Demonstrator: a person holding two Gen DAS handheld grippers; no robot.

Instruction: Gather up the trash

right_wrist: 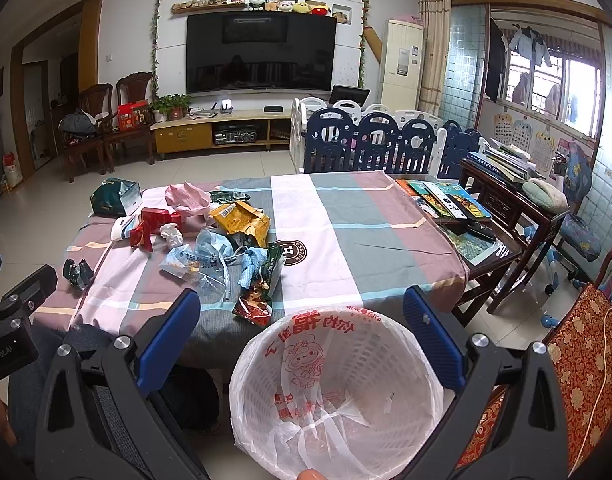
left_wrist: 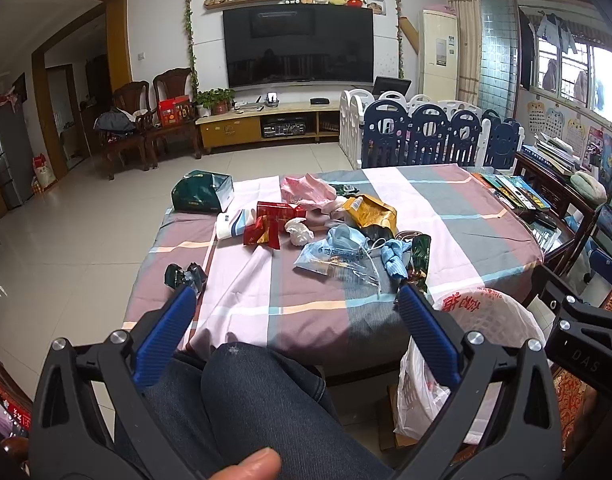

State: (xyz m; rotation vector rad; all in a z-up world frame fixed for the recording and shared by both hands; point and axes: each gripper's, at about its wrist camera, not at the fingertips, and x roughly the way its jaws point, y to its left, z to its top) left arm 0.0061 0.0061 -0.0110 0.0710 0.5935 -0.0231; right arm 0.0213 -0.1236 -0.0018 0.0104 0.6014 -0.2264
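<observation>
A heap of trash lies on the checked tablecloth: a red box, a white tissue wad, a yellow bag, a clear blue-printed bag, a pink bag and a green carton. A small dark wrapper sits apart at the near left. My left gripper hangs open over the table's near edge, holding nothing. My right gripper is open above the white bin, lined with a red-printed plastic bag. The same heap lies beyond it.
A person's knees in jeans are below the left gripper. Books cover a dark side table at the right, with a red patterned chair nearer. A blue and white playpen fence stands behind the table.
</observation>
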